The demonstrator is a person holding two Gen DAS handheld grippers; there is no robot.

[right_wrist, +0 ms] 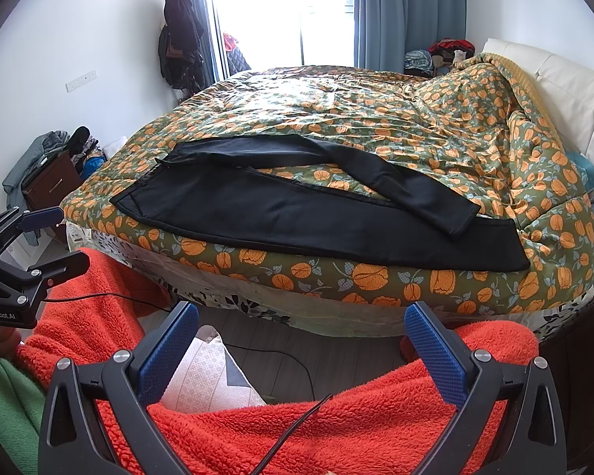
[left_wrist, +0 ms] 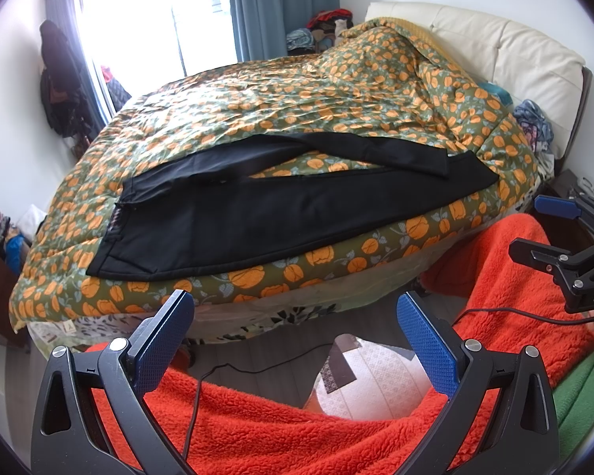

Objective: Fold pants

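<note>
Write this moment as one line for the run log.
phase: before grasp | left gripper: open, empty | right gripper: open, empty | black pants: flat on floral quilt, far leg crossing near leg

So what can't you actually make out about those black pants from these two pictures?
- Underside of the pants: hidden by the fabric lying on the floral quilt, both views.
- Waistband label: too small to read, left wrist view.
- Near leg's hem end, partly covered by the crossing far leg, right wrist view.
- Fastenings and pockets: lost in the uniform black.

Black pants [left_wrist: 257, 213] spread flat along the near bed edge, waistband left, far leg angled across the near leg's cuff end.
</note>
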